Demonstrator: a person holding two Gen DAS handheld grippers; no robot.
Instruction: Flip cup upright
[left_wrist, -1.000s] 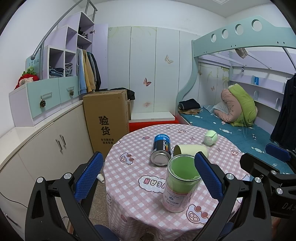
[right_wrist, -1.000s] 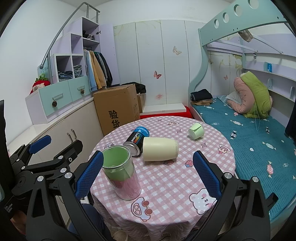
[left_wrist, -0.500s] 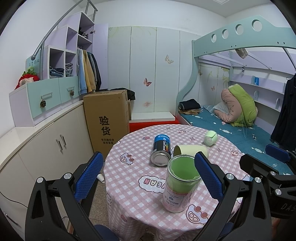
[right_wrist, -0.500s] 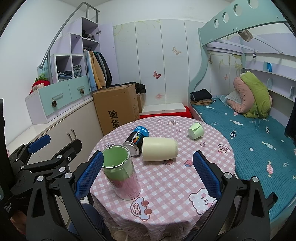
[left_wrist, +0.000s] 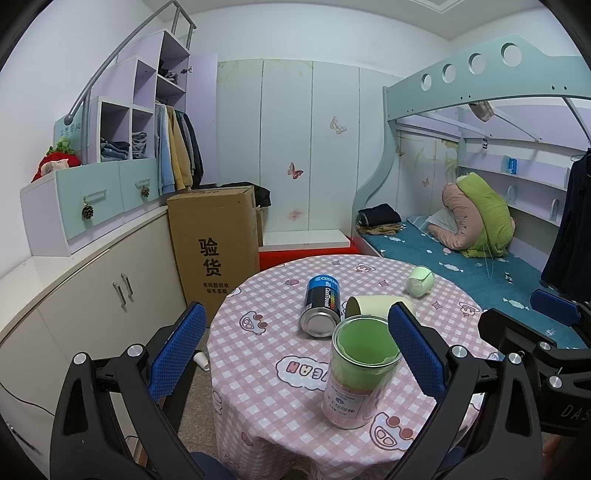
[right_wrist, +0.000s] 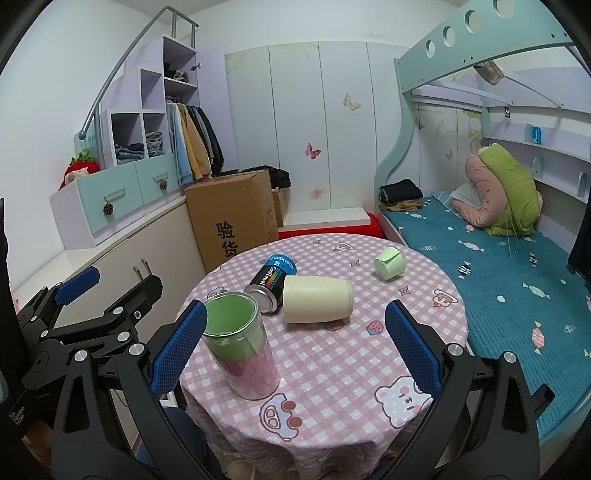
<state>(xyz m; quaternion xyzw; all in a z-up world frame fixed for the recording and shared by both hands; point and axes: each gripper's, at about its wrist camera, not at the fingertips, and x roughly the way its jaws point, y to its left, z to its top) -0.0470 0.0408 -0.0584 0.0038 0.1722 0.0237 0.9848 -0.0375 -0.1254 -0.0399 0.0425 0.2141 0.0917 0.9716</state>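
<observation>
— Both claws of mine are spread wide with nothing between the pads. My left gripper (left_wrist: 293, 345) hangs at the near edge of the round table (left_wrist: 258, 369), and my right gripper (right_wrist: 295, 338) hangs beside it, level with it.

— Where is the cup you have to stand up?

— Lying on its side near the middle of the pink checked cloth. It is the cream cup (right_wrist: 317, 299); in the right wrist view its mouth faces left and its base points right. I am touching it with neither claw.

— What sits around it?

— A dark blue can (right_wrist: 271, 282) lies on its side too, its metal end toward me, just beside the cup's mouth; I cannot tell whether they touch. Nearer to me a clear jar with a green lining (right_wrist: 240, 349) stands upright, just inside my right claw's left pad (right_wrist: 177, 345). In the left wrist view the same jar (left_wrist: 360, 369) stands in front of the cup (left_wrist: 373, 304) and hides most of it.

— Anything farther off?

— A small pale green cup (right_wrist: 388, 263) on its side toward the far right of the table, well apart from the cream one. Behind the table stands a cardboard box (right_wrist: 231, 218), and a bed with a teal cover (right_wrist: 498, 266) runs along the right.
</observation>
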